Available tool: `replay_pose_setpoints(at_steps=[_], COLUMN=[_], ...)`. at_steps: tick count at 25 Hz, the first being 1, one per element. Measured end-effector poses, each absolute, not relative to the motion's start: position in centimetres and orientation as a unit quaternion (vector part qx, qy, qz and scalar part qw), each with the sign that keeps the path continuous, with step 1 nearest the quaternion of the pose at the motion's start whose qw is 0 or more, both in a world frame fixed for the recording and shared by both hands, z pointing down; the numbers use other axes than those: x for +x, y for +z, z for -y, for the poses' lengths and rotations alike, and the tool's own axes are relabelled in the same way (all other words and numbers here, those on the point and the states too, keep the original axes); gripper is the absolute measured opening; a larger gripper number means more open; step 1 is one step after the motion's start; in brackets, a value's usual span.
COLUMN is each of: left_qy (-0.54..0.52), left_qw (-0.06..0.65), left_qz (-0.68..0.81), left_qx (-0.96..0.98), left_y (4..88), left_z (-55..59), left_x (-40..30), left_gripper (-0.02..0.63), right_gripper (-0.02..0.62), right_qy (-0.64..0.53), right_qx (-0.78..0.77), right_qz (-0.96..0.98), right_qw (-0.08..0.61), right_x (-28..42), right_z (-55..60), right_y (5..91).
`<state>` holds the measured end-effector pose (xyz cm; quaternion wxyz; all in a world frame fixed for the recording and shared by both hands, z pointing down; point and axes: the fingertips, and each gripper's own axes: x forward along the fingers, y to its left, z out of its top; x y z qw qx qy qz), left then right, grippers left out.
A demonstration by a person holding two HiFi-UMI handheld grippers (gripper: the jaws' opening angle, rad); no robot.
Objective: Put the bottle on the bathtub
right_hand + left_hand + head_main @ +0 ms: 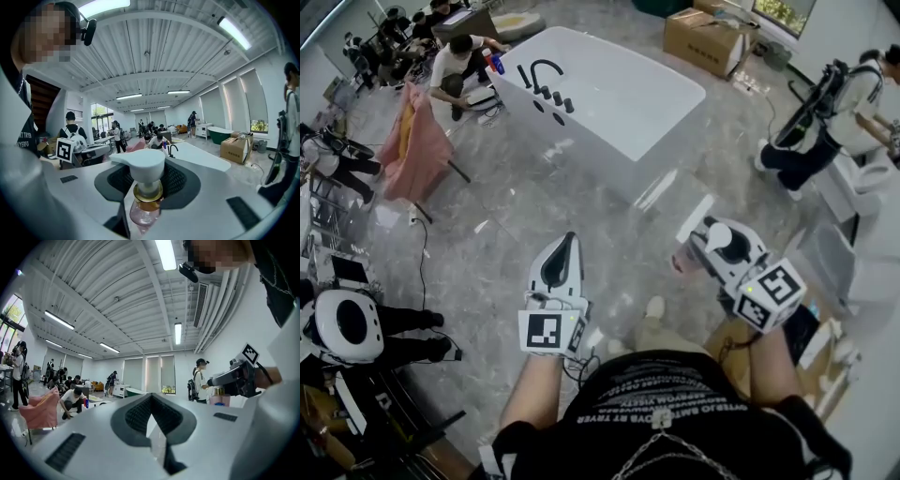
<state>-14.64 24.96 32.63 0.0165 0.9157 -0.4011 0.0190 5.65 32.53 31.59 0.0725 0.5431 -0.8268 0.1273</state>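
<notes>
Right gripper (705, 246) grips a pink bottle (145, 208). Its two jaws squeeze the bottle on both sides, just under the gold ring and the white pump top (142, 165). The bottle stands up straight in the jaws. In the head view the bottle hangs over the grey floor (581, 197), in front of the person's right knee.

Left gripper (567, 244) is closed, with its jaws together and nothing between them. It points ahead, beside the right gripper but apart from it.

The white bathtub (619, 94) sits far ahead across the floor, well apart from the bottle. A black tap (539, 70) curves up at its left end, with small black knobs next to it.

A person (459, 66) crouches just to the left of the bathtub. A pink cloth (417, 141) hangs over a stand near them. A brown box (708, 37) lies behind the bathtub. Another person (825, 122) stands on the right.
</notes>
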Motion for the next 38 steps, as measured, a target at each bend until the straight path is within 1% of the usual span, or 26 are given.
replay_pose_setpoints(at_steps=[11, 17, 22, 28, 38], left_qy=[0.013, 0.018, 0.015, 0.016, 0.019], left_qw=[0.024, 0.029, 0.023, 0.023, 0.032], left_qz=[0.396, 0.392, 0.398, 0.416, 0.431], left_qx=[0.918, 0.920, 0.917, 0.909, 0.902], left_y=[32.7, 33.2, 32.4, 31.6, 31.5], left_z=[-25.4, -25.4, -25.9, -20.7, -19.3], left_x=[-15.2, -13.9, -14.6, -8.8, -5.5], left_gripper=[-0.005, -0.005, -0.005, -0.005, -0.005], right_gripper=[0.141, 0.141, 0.141, 0.141, 0.141], right_qy=[0.125, 0.124, 0.120, 0.122, 0.123], right_qx=[0.543, 0.537, 0.533, 0.519, 0.496], right_qz=[0.827, 0.830, 0.834, 0.843, 0.857], right_qw=[0.081, 0.077, 0.074, 0.067, 0.066], right_x=[5.2, 5.6, 5.1, 11.3, 14.1], right_z=[-32.7, -32.0, -32.3, -26.7, -24.6], right_y=[31.1, 31.0, 30.6, 30.3, 30.4])
